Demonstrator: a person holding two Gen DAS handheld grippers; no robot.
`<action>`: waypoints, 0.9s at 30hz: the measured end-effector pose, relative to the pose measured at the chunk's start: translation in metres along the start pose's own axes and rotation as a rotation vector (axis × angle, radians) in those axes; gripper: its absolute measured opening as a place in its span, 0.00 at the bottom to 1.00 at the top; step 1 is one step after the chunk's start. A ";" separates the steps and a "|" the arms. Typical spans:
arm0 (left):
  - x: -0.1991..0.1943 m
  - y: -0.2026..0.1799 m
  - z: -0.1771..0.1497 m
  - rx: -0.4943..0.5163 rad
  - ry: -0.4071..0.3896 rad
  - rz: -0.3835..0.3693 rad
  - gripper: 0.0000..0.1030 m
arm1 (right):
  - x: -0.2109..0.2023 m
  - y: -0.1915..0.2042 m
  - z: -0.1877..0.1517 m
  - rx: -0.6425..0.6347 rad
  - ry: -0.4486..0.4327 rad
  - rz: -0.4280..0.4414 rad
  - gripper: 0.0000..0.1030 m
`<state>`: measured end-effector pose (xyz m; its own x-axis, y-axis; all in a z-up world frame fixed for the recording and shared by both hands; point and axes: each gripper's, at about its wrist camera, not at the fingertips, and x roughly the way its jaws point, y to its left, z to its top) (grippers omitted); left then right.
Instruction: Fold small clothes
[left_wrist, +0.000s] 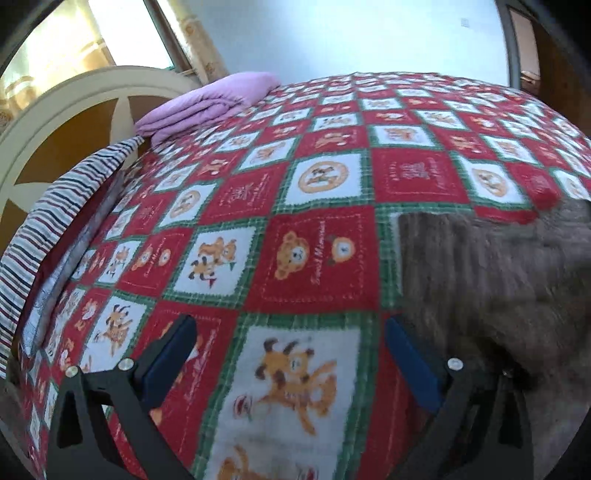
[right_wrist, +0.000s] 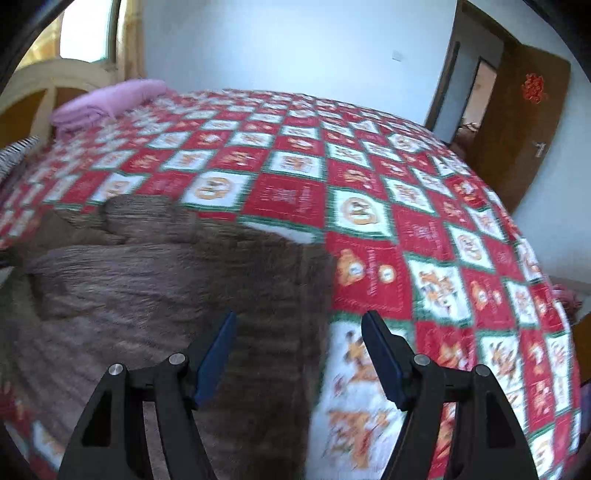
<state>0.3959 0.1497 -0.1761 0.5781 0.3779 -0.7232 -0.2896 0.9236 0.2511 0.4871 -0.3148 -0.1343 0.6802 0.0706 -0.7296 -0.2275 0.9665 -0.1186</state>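
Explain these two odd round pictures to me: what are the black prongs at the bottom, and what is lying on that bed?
There is no robot here. A person holds a clamp-like tool in each hand, and a wide-angle camera on each tool looks forward along its two fingers. One picture comes from the left hand-held gripper, the other from the right hand-held gripper. The black prongs with blue pads are those fingers. Both stand open and hold nothing. Below them is a bed with a red, white and green bear-print quilt. A brown fuzzy garment lies on it, waiting to be folded. A folded purple blanket sits by the headboard.
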 end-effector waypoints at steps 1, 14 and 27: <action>-0.006 0.002 -0.005 0.015 -0.011 -0.005 1.00 | -0.002 0.005 -0.002 -0.007 -0.008 0.018 0.69; -0.073 -0.068 -0.010 0.271 -0.126 -0.212 1.00 | -0.003 0.053 -0.037 -0.128 -0.096 0.004 0.69; 0.018 -0.031 0.066 0.067 0.016 0.136 1.00 | 0.005 0.035 -0.053 -0.027 -0.088 0.011 0.69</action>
<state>0.4651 0.1321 -0.1542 0.5246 0.4990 -0.6898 -0.3123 0.8665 0.3893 0.4455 -0.2933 -0.1777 0.7356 0.1042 -0.6693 -0.2537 0.9585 -0.1297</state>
